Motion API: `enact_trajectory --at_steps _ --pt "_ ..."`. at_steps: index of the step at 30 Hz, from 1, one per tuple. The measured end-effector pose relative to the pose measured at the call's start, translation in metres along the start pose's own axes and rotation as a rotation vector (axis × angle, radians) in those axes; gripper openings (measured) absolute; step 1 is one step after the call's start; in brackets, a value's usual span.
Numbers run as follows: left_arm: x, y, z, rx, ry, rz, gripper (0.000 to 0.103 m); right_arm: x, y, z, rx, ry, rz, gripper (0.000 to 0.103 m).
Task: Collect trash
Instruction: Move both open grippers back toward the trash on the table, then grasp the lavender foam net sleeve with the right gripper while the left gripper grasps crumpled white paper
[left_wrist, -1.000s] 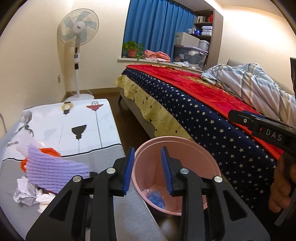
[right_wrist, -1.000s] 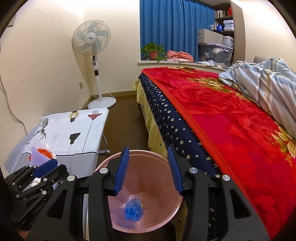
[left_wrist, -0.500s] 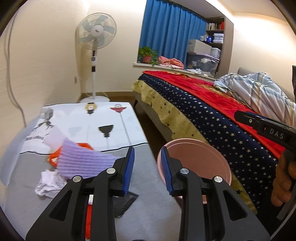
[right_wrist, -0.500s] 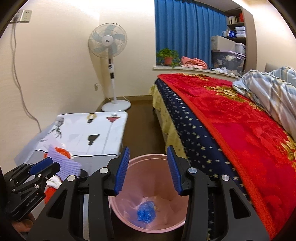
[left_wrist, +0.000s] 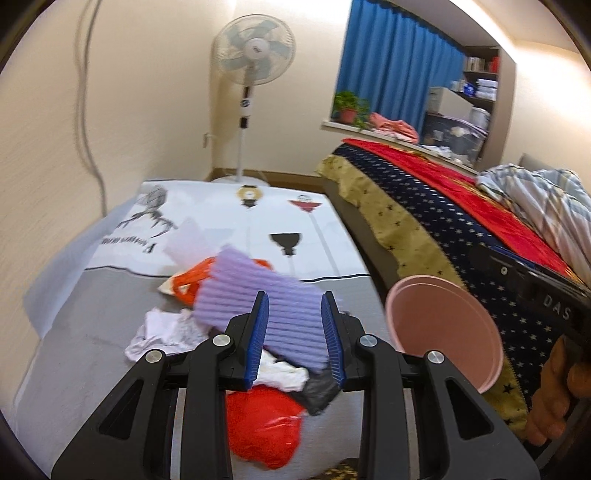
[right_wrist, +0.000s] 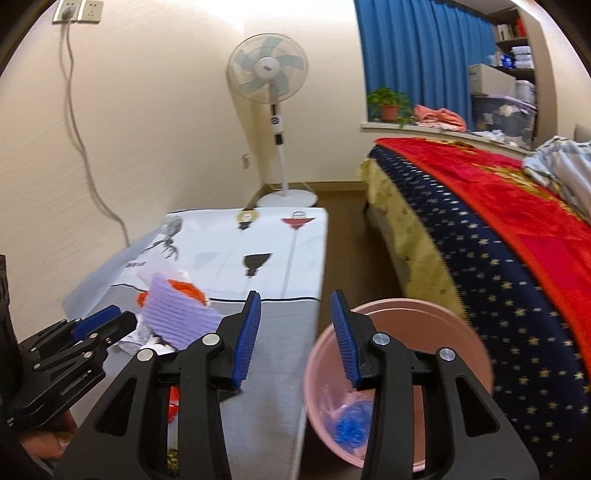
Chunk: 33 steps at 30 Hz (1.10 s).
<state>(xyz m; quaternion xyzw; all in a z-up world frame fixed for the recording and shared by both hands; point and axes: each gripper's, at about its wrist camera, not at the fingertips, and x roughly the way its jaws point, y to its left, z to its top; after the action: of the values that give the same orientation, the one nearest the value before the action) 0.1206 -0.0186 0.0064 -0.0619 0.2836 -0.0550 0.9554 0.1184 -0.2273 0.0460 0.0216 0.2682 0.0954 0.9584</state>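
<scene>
Bedside table (left_wrist: 92, 354), left gripper (left_wrist: 295, 338) now over trash pile (left_wrist: 258, 314)

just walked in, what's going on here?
A person with two handheld grippers is collecting trash. The left gripper is open, lined up on a purple foam sheet atop the trash pile on the table. The right gripper is open and empty by the pink bin, which holds a blue scrap.
</scene>
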Motion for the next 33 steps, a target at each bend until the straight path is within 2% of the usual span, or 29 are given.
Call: enact_trajectory --at_steps 11,14,16,19,22,23,24,28,33 --pt "0.015 0.054 -0.013 -0.151 0.018 0.168 0.032 0.046 0.028 -0.007 -0.002 0.057 0.089 0.040" --pt "0.021 0.066 -0.017 -0.175 0.026 0.218 0.046 0.061 0.037 -0.009 -0.001 0.075 0.108 0.040" --pt "0.024 0.071 -0.020 -0.185 0.036 0.239 0.048 0.070 0.041 -0.011 -0.001 0.087 0.121 0.041" --pt "0.032 0.081 -0.024 -0.205 0.061 0.275 0.059 0.085 0.047 -0.013 -0.006 0.119 0.144 0.048" --pt "0.039 0.089 -0.028 -0.235 0.084 0.315 0.070 0.099 0.049 -0.016 -0.004 0.149 0.154 0.059" --pt "0.042 0.094 -0.029 -0.252 0.097 0.337 0.077 0.102 0.049 -0.017 -0.001 0.161 0.160 0.063" --pt "0.044 0.096 -0.030 -0.264 0.104 0.347 0.078 0.109 0.050 -0.019 0.006 0.185 0.176 0.066" --pt "0.053 0.109 -0.037 -0.312 0.143 0.362 0.078 0.126 0.055 -0.026 0.006 0.239 0.189 0.067" --pt "0.061 0.115 -0.040 -0.338 0.166 0.327 0.077 0.140 0.056 -0.032 0.012 0.282 0.206 0.067"
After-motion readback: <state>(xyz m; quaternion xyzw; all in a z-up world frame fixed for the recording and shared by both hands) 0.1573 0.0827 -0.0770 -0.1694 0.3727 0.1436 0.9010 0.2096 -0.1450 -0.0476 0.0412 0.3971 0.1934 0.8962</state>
